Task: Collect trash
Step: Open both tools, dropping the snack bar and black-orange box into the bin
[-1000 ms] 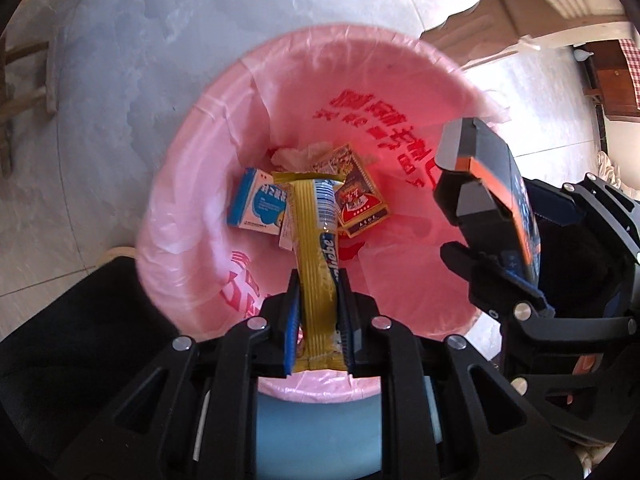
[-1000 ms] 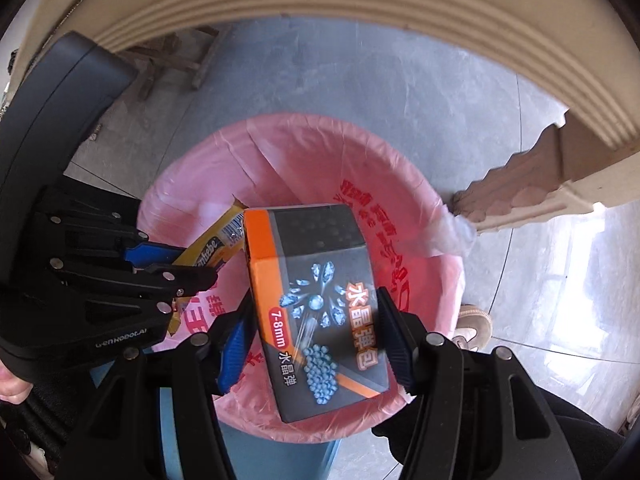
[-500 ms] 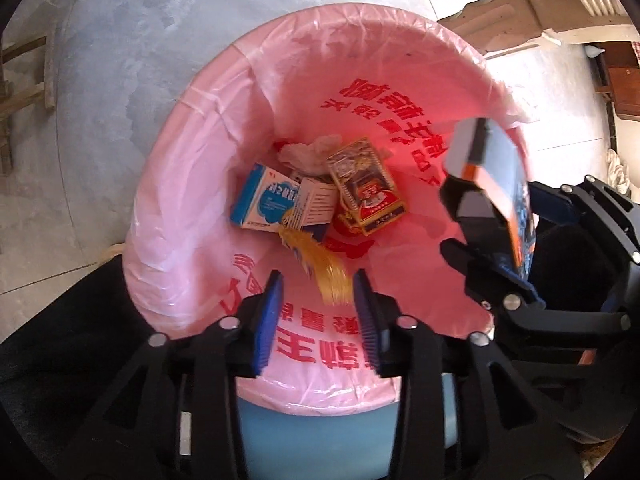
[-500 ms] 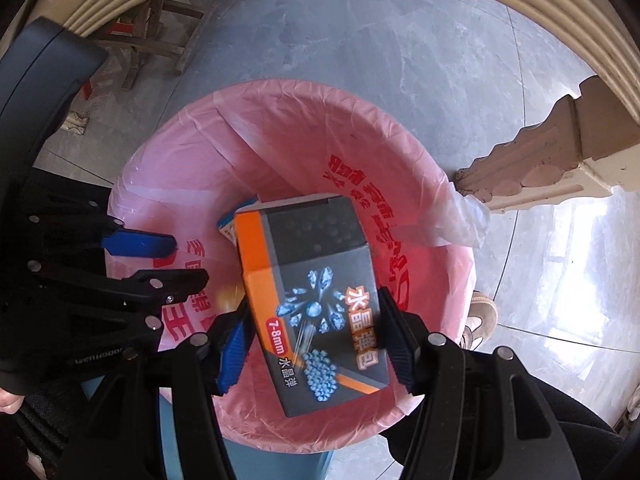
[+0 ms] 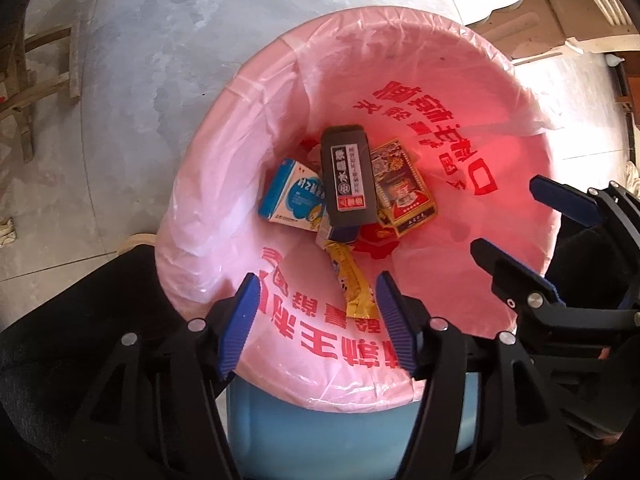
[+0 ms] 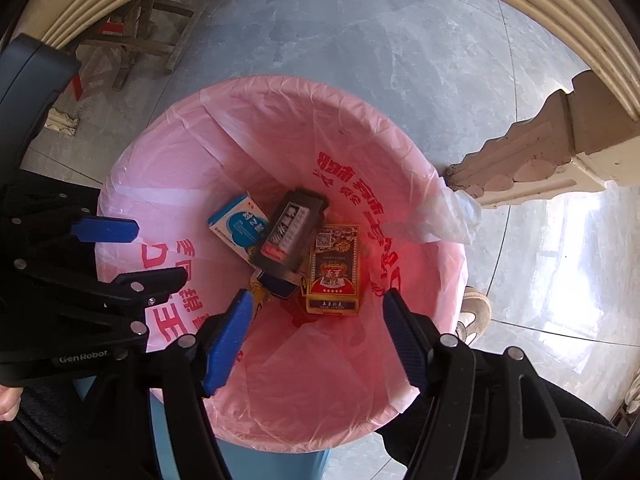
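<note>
Both wrist cams overhead, share bin (image 5: 516,92).

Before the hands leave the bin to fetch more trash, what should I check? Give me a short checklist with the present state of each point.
1. Left gripper empty: ok, jaws opening, nothing between them.
2. Right gripper empty: ok, jaws opening, nothing between them.
3. Grey box inside the bin: ok, it lies on the other boxes.
4. Yellow wrapper inside: ok, it rests on the pink bag wall.
5. Bag over the rim: ok where the rim shows; the near edge is hidden.
6. Trash left outside the bin: cannot tell.
</note>
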The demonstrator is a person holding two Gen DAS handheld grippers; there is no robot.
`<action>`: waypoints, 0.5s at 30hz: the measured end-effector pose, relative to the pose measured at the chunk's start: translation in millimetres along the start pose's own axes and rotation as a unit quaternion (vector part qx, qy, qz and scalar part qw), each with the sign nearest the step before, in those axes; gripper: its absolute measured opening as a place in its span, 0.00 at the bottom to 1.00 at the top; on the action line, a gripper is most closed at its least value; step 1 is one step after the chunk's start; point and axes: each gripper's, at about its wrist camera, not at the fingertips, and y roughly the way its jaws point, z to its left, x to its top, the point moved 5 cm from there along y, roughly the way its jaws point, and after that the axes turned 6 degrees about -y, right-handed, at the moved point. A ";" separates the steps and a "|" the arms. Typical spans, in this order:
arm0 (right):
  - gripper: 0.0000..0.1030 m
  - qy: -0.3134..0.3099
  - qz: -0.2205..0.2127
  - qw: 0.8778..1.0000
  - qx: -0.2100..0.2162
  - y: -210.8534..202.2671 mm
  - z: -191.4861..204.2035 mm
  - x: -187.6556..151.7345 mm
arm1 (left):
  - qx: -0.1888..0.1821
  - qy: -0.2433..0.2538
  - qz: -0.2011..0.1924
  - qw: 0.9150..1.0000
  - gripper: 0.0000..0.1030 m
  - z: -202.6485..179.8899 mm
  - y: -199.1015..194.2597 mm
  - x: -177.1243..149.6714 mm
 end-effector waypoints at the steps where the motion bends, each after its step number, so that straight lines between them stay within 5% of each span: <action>1: 0.64 -0.001 0.001 1.000 -0.002 -0.4 0.5 0.3 | 0.006 0.000 -0.002 1.000 0.58 0.6 -0.7 -1.0; 15: 0.68 0.038 -0.029 0.998 -0.033 -43.4 5.7 -16.9 | 0.036 -0.024 -0.066 0.997 0.72 2.5 -37.1 -20.6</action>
